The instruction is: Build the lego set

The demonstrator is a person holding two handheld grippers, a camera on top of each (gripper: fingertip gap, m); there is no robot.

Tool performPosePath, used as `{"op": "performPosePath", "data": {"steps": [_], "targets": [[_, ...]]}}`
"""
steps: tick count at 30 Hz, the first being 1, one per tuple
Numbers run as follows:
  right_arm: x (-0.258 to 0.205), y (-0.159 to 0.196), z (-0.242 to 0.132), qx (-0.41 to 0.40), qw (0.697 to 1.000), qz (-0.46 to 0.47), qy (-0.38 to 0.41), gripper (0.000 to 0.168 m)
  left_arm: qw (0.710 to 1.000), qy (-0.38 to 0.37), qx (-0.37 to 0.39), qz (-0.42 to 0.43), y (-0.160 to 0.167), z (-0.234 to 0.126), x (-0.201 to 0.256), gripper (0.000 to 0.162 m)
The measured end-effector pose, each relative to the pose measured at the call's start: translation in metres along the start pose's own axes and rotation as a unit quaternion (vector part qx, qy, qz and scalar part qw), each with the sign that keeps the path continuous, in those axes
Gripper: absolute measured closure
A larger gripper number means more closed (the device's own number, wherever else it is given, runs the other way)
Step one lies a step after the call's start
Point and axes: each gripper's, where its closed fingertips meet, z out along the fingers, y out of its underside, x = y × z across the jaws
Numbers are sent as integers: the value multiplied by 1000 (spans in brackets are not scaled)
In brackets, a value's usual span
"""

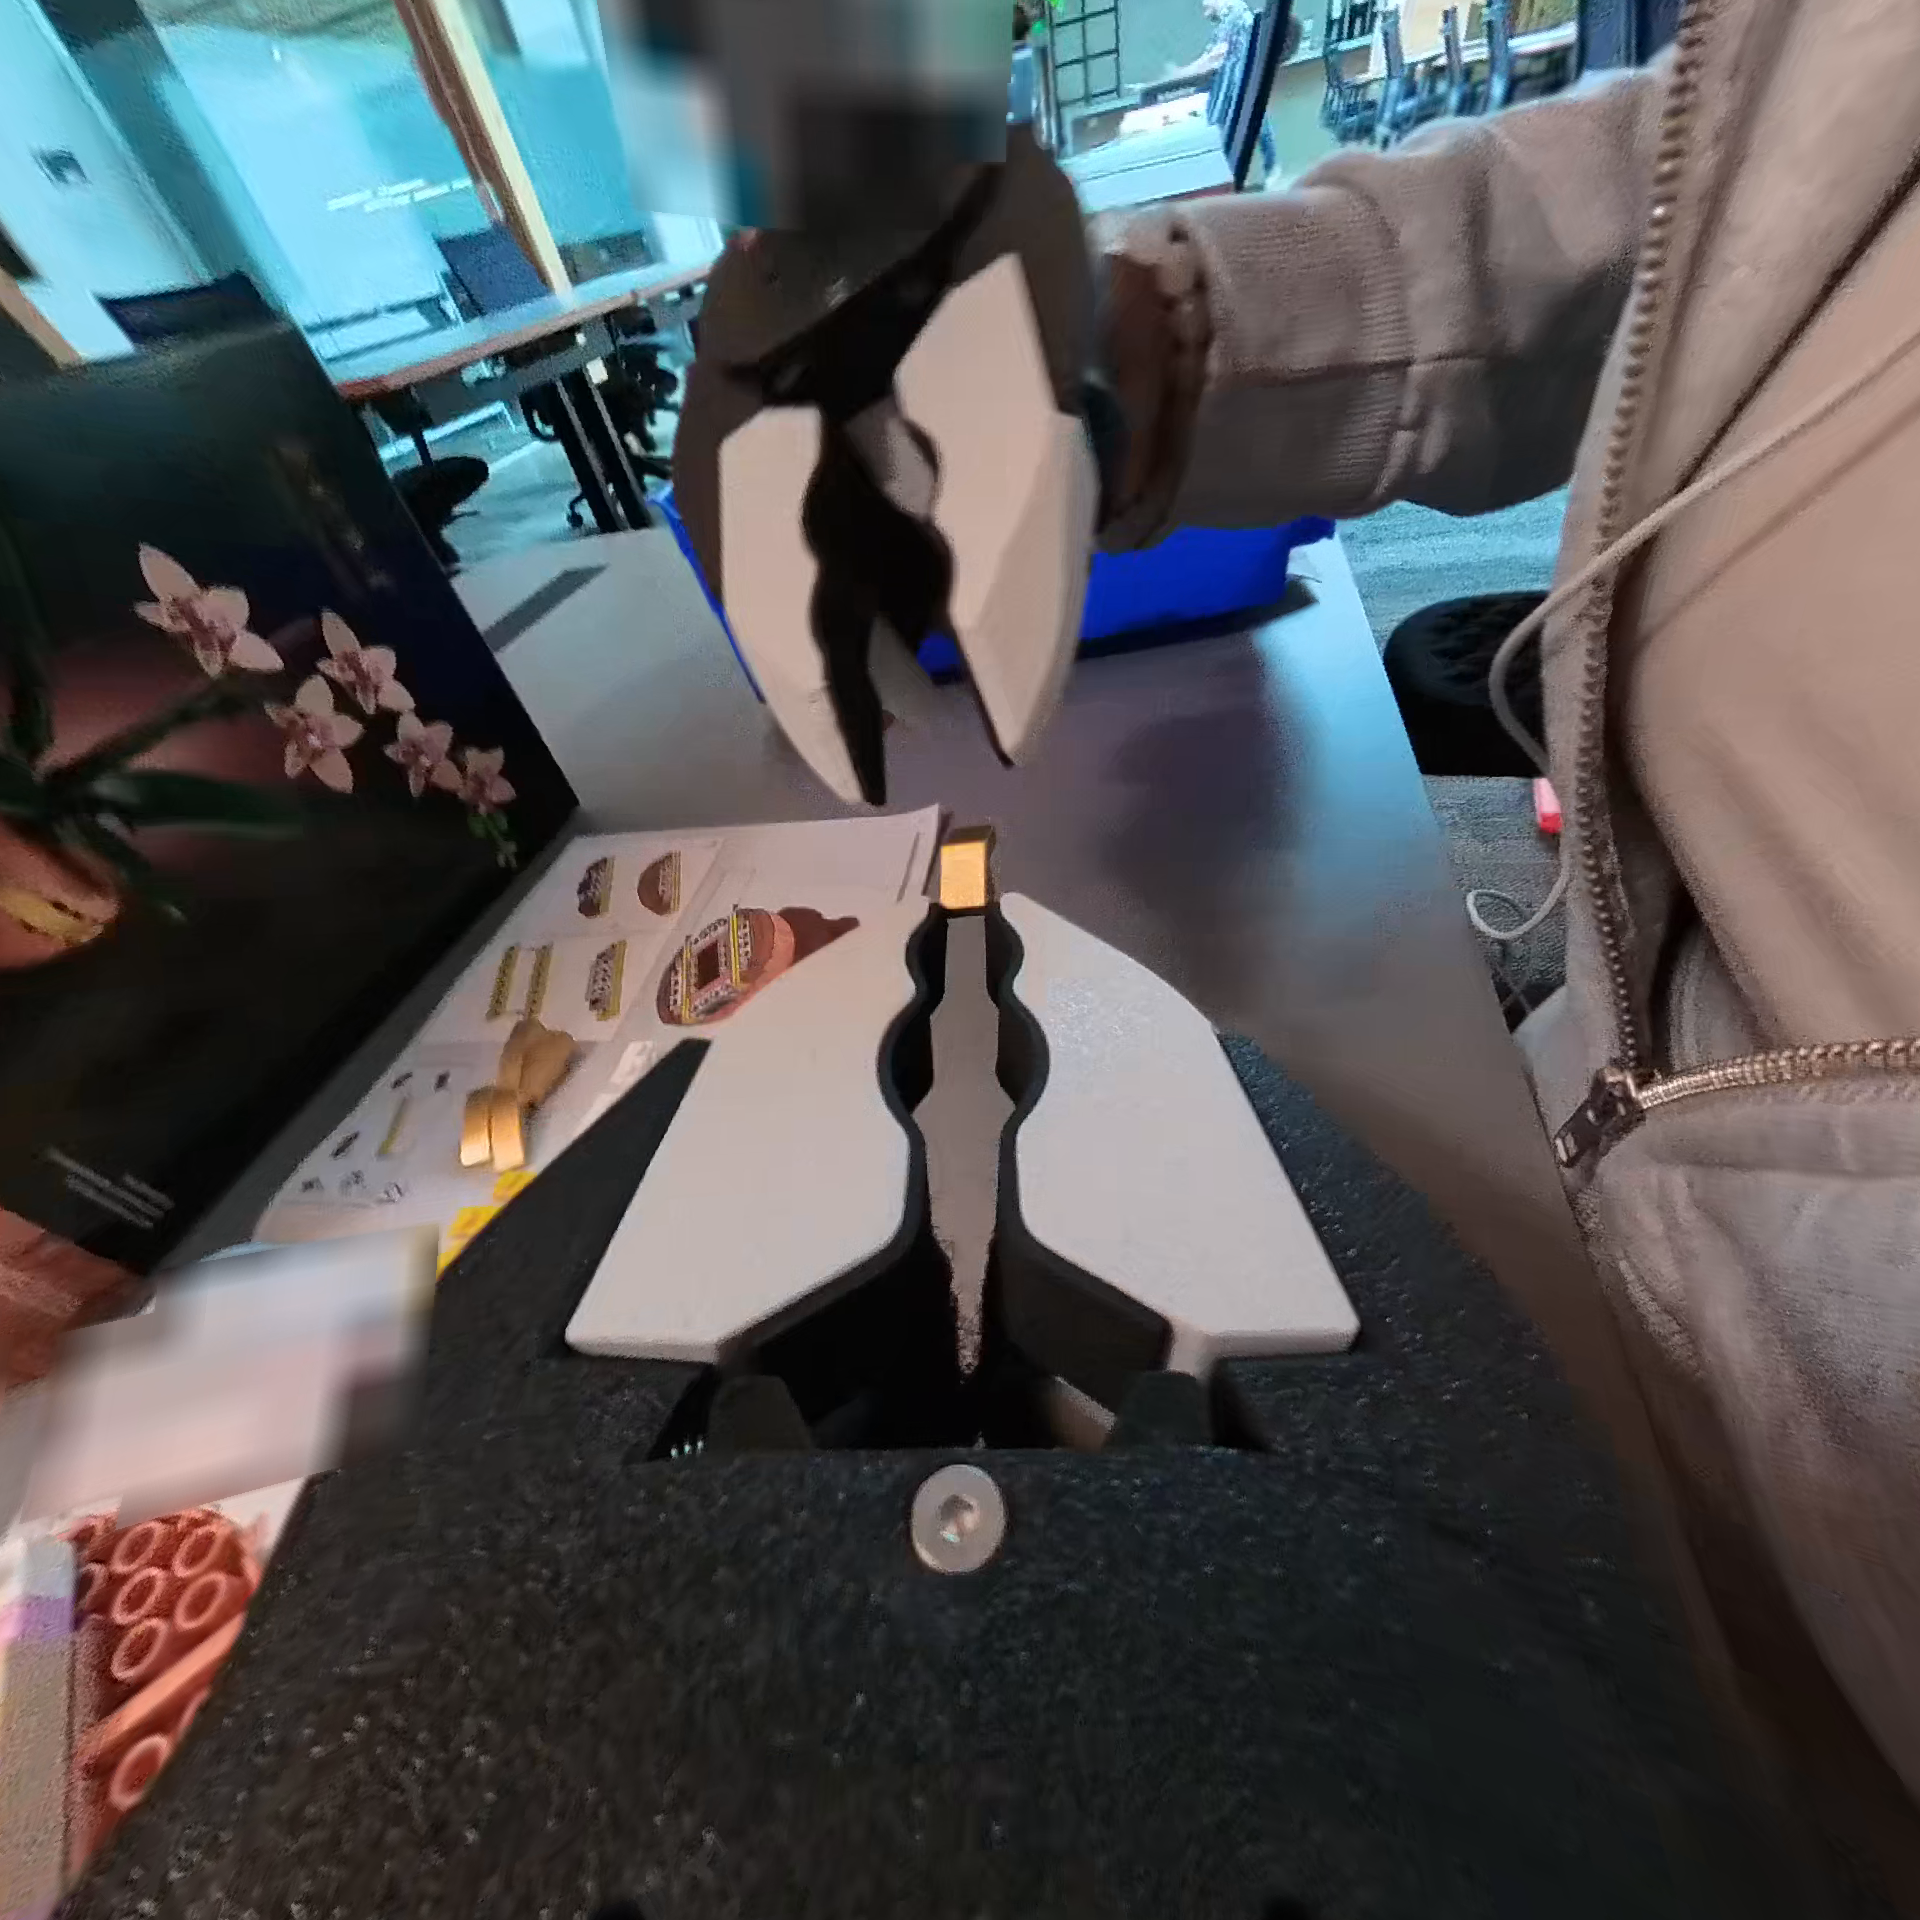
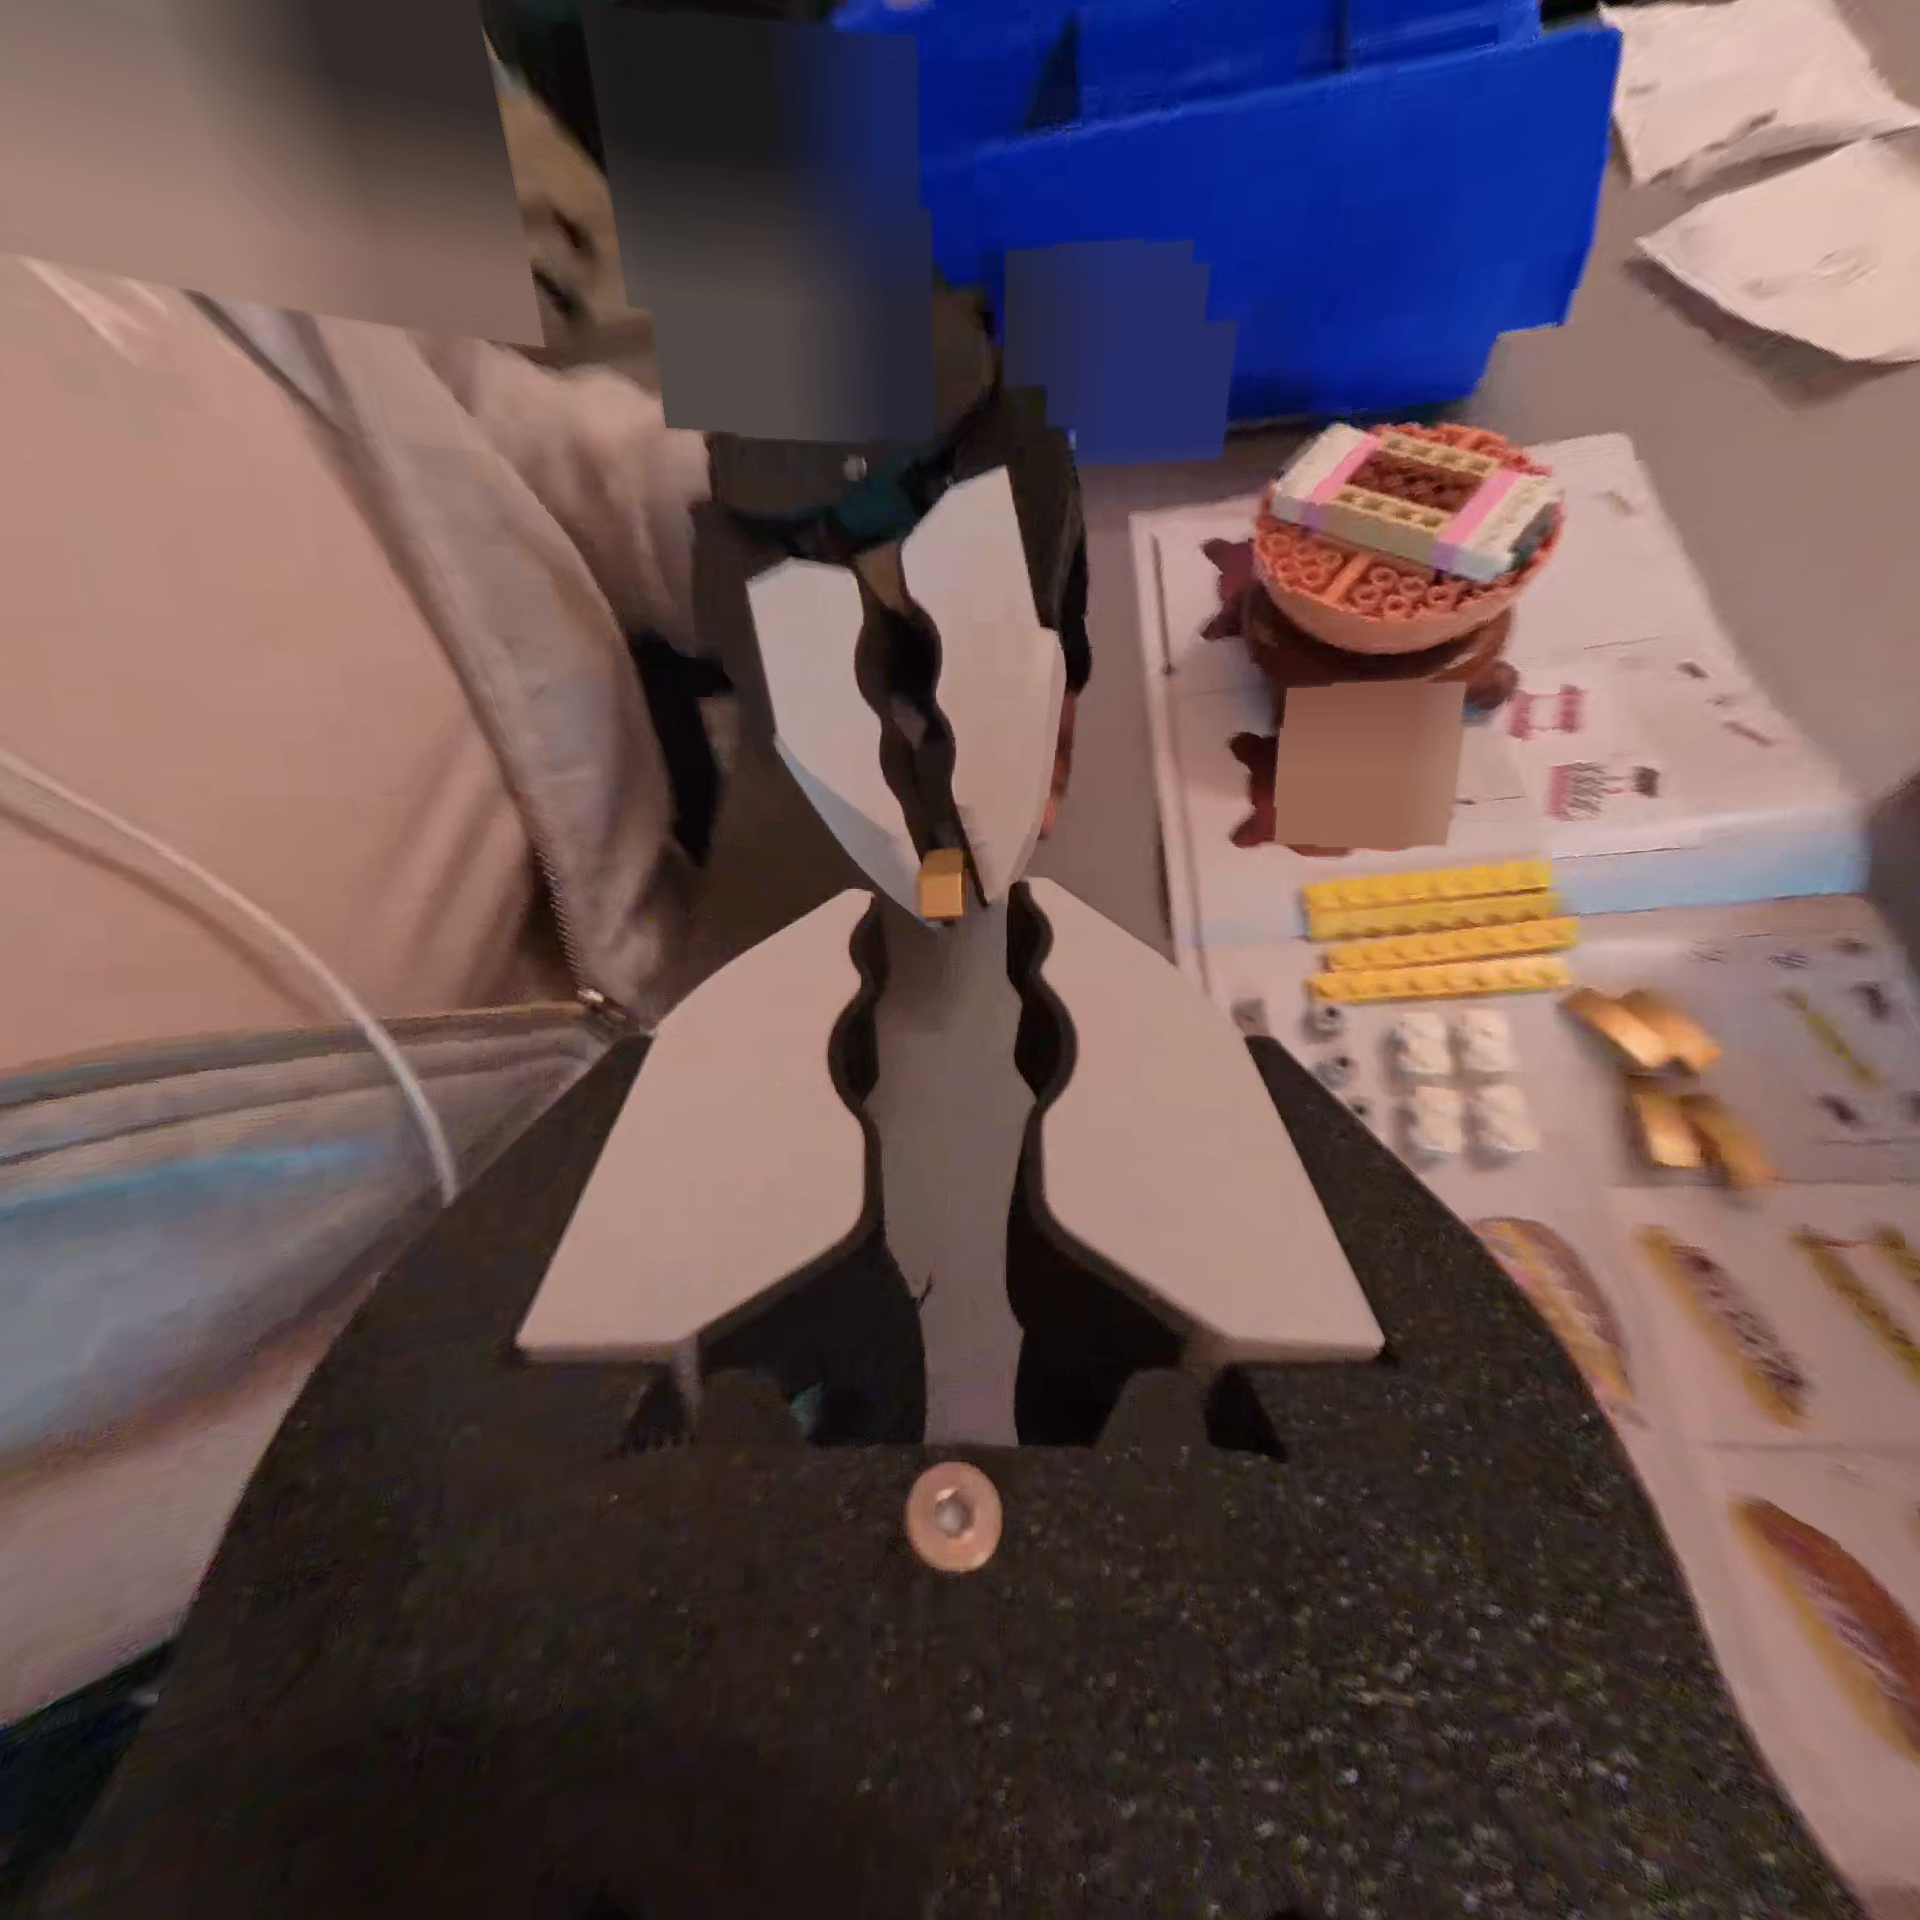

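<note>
My left gripper (image 1: pixel 966 912) is shut on a small gold brick (image 1: pixel 966 871), held at its fingertips above the grey table. My right gripper (image 2: pixel 940 906) is open and empty, facing the left one tip to tip. The gold brick (image 2: pixel 943 891) sits right at the gap between its fingertips. In the left wrist view the right gripper (image 1: pixel 935 767) hangs just beyond the brick, apart from it. The left gripper (image 2: pixel 951 871) shows head-on in the right wrist view. A round coral pot base with a cream and pink frame (image 2: pixel 1403 540) stands on the instruction booklet (image 2: pixel 1683 727).
Yellow plates (image 2: pixel 1439 935), small white pieces (image 2: pixel 1455 1091) and loose gold pieces (image 2: pixel 1652 1081) lie on the sheets to the right. A blue bin (image 2: pixel 1299 208) stands behind. The dark set box with orchids (image 1: pixel 260 779) stands at the left. A person's beige hoodie (image 1: pixel 1714 727) is close. My left and right fingertips are right by each other.
</note>
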Motion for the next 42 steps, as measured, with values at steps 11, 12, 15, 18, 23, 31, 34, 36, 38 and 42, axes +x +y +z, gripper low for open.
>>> {"op": "performPosePath", "data": {"steps": [11, 12, 15, 18, 23, 31, 34, 36, 38, 42], "targets": [[0, 15, 11, -46, 999, -16, 26, 160, 1000, 13, -28, -3, 10, 8, 4, 155], [1, 17, 11, -50, 998, -17, 29, 161, 999, 13, -30, -3, 10, 8, 4, 155], [4, 21, 11, -47, 998, -12, 38, 161, 999, 7, -37, -14, 14, 10, 2, 155], [32, 43, 4, -60, 993, 6, 106, 161, 997, -41, -66, -17, 26, 5, -10, 136], [70, 92, 4, -112, 974, 43, 190, 161, 993, -95, -57, -51, 32, -18, -19, 129], [81, 96, 6, -138, 967, 30, 214, 161, 988, -131, -38, -77, 30, -34, -20, 130], [84, 100, 6, -147, 963, 31, 222, 151, 988, -130, -40, -76, 30, -33, -19, 130], [86, 98, 2, -137, 961, 25, 238, 143, 989, -126, -41, -73, 30, -31, -18, 134], [85, 88, -8, -107, 960, 18, 258, 139, 989, -124, -39, -73, 29, -30, -17, 134], [62, 17, -63, 97, 938, -58, 328, 138, 990, -114, -33, -78, 25, -23, -16, 130]]}}
